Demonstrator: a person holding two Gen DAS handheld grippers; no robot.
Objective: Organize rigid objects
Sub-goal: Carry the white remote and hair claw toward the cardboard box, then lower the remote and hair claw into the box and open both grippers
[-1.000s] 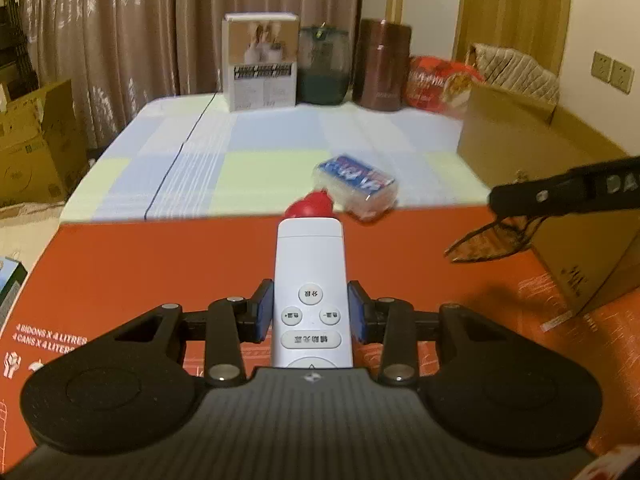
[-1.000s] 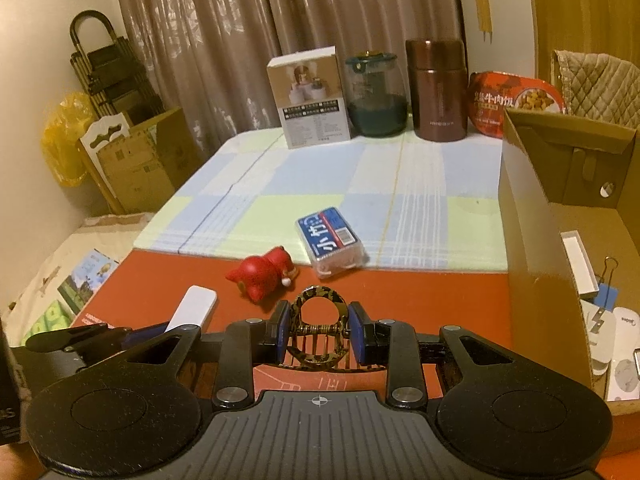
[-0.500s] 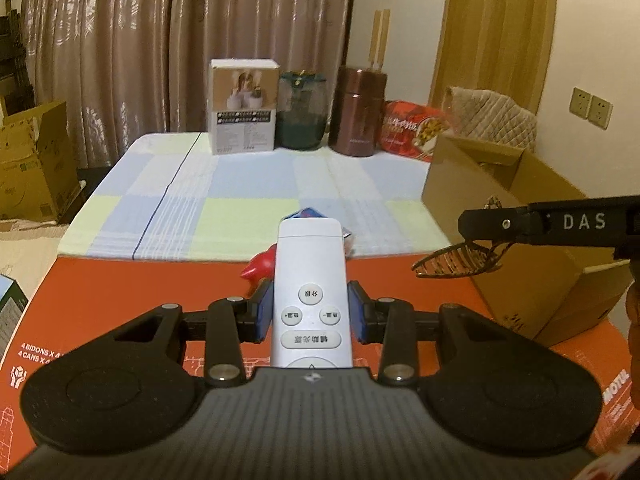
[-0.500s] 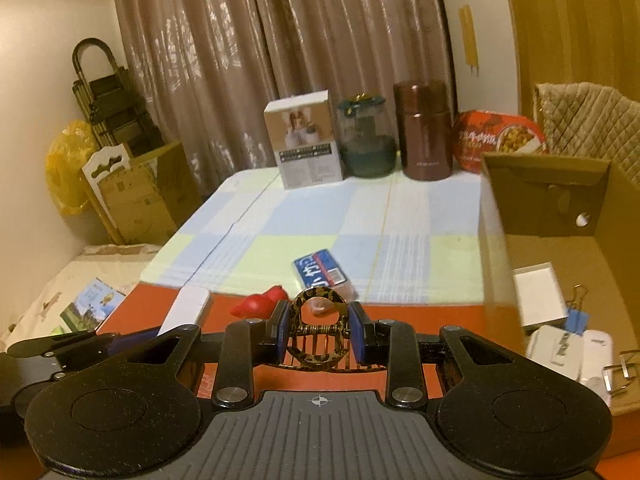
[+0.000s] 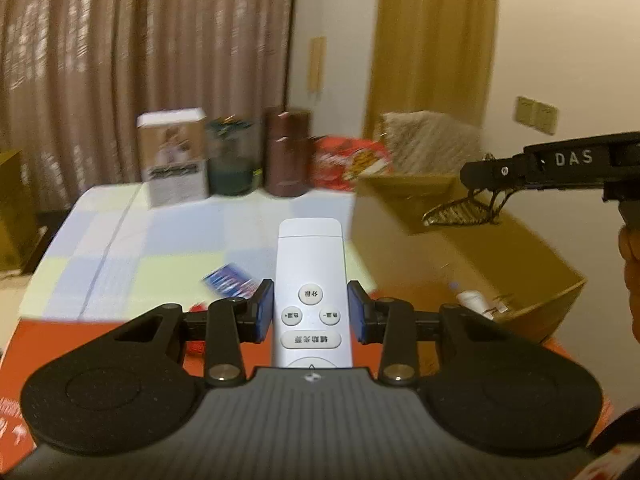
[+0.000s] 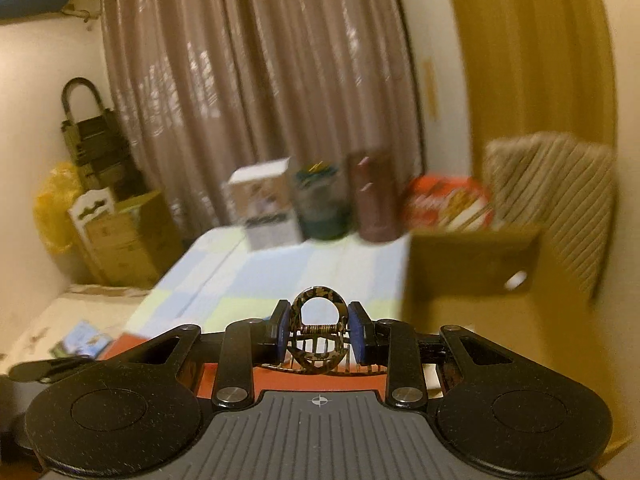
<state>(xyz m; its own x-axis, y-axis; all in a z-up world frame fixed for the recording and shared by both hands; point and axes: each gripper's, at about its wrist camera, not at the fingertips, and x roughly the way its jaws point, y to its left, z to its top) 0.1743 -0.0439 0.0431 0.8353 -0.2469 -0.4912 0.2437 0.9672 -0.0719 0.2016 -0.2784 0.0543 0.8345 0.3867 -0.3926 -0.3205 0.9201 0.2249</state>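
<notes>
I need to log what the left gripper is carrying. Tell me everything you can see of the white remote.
The white remote is a slim, smooth, plastic-looking bar with rounded corners. Its face is up and shows three small round buttons, a wide oval button with Chinese characters below them, and the top of another button at the gripper body. It points away from the camera, clamped at its sides between the blue pads of the left gripper, off the surface. Its near end is hidden.

Smooth white plastic remote (image 5: 311, 280), glossy mottled plastic hair clip (image 6: 319, 334), matt cardboard box (image 5: 460, 240).
</notes>
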